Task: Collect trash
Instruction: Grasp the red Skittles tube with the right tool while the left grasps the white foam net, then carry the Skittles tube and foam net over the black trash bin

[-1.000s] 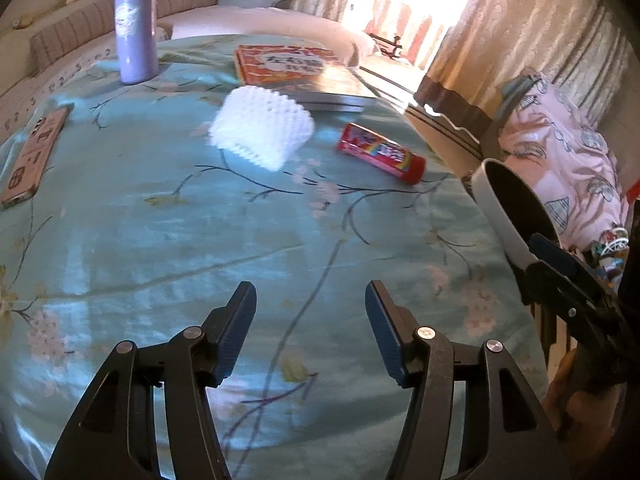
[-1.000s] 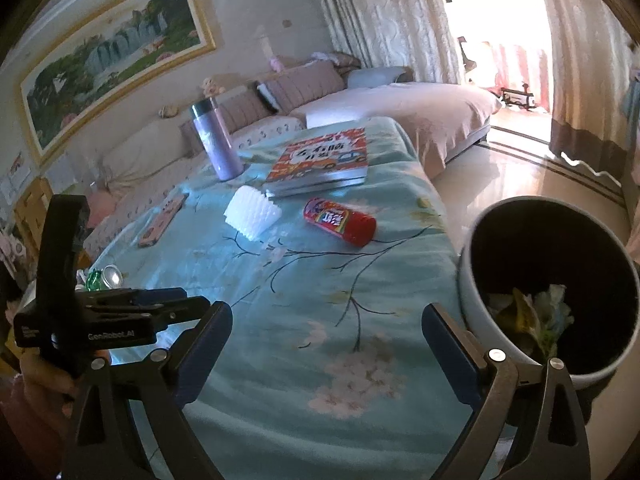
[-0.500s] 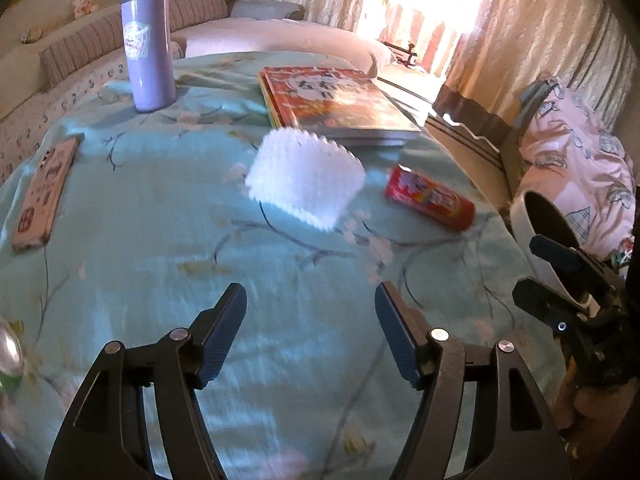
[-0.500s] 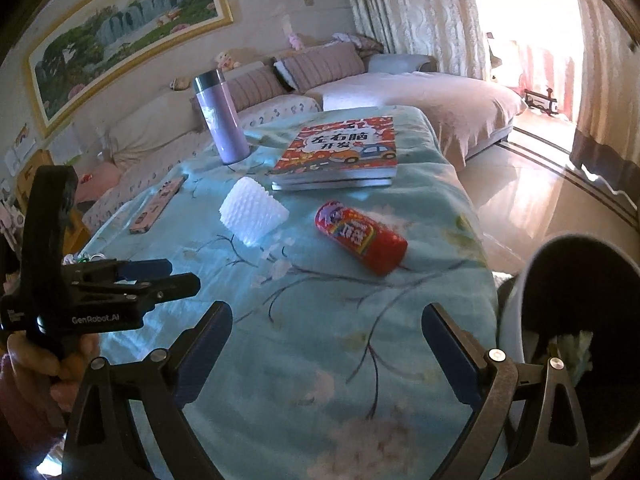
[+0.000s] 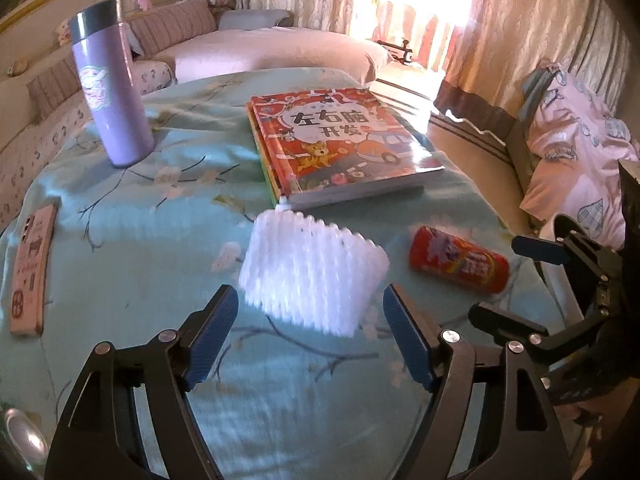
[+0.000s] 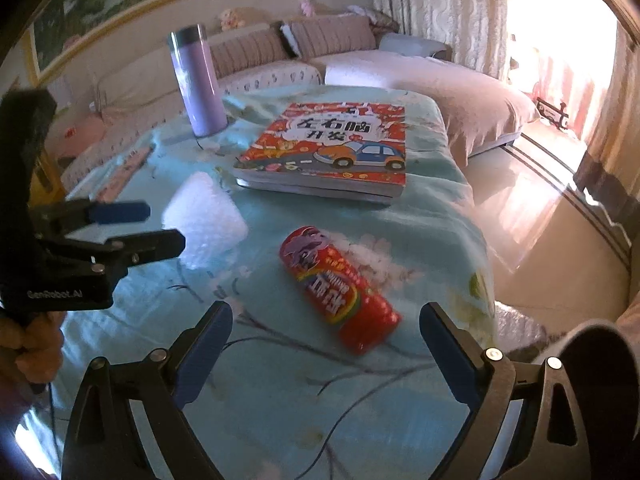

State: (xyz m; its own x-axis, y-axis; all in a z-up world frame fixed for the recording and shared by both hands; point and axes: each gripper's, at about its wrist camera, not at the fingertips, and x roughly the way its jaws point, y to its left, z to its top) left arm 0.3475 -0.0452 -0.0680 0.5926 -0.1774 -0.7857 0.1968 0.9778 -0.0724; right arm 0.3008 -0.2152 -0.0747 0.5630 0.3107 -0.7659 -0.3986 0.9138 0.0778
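Pink phone case point(image 5: 31, 268) only beside left claw point(image 5: 308, 336)

- Left gripper point(image 5: 310, 330): jaws spread wide, blue pads point(image 5: 212, 338) facing inward, nothing clamped between them, held low and level.
- Right gripper point(image 6: 326, 354): jaws wide apart, empty, level beside the left.

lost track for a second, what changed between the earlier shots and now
Both grippers moved forward over the table. The left gripper closed in on the white foam net, the right gripper on the red can, leaving the bin behind. Both stayed open; nothing was grasped. The foam net, can, book, purple bottle and phone stayed put.
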